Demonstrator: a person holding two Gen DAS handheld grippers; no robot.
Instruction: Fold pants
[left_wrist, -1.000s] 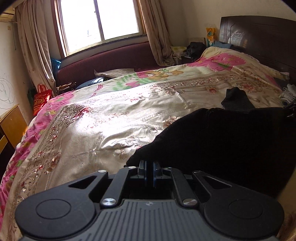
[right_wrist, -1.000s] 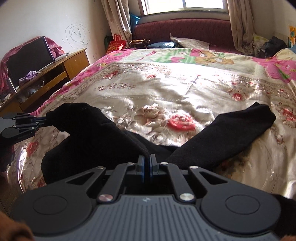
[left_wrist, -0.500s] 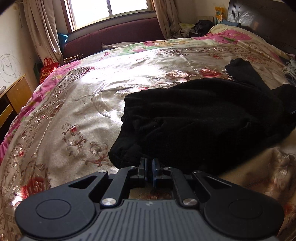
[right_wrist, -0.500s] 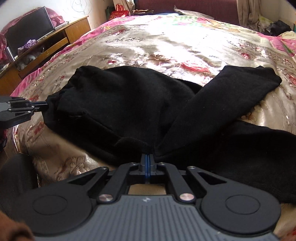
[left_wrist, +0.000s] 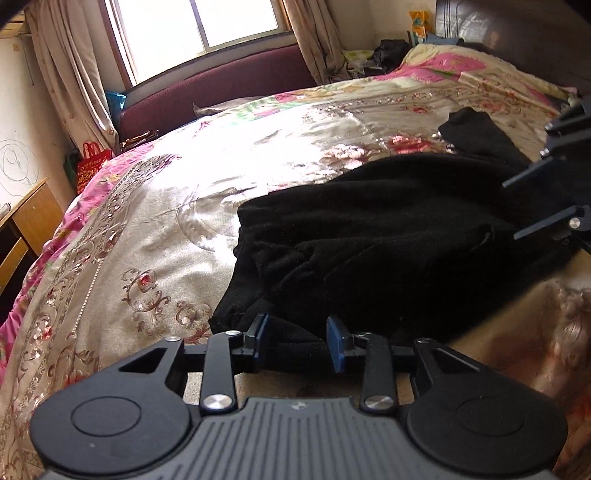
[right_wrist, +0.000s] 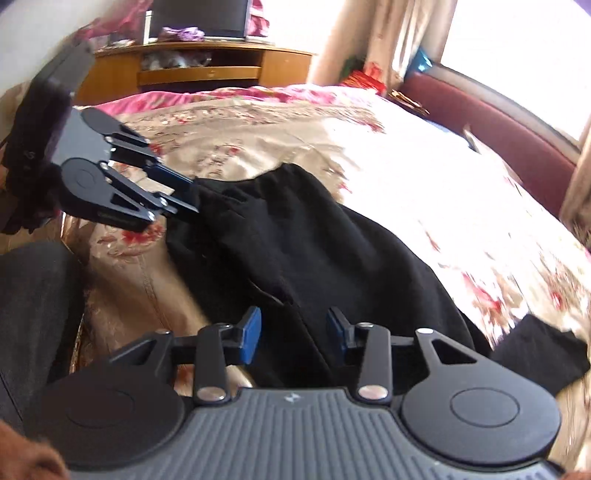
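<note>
Black pants (left_wrist: 388, 229) lie rumpled on the floral bedspread (left_wrist: 155, 229) near the bed's front edge; they also show in the right wrist view (right_wrist: 314, 240). My left gripper (left_wrist: 298, 338) is open, its blue pads either side of the pants' near edge without holding it. My right gripper (right_wrist: 293, 334) is open over the pants' near edge, also holding nothing. The left gripper shows in the right wrist view (right_wrist: 177, 197) at the pants' waistband corner. The right gripper shows at the right edge of the left wrist view (left_wrist: 543, 206). One pant leg end (left_wrist: 476, 129) lies further up the bed.
A wooden desk (right_wrist: 199, 70) with a monitor stands beyond the bed's left side. A dark red bench (left_wrist: 214, 92) runs under the window. A dark headboard (left_wrist: 517, 40) is at the far right. A person's dark-trousered leg (right_wrist: 33, 314) is by the bed's front edge.
Both grippers held the pants shut, lowered them onto the bed, and have now opened and let go. The right wrist view has swung to the left.
</note>
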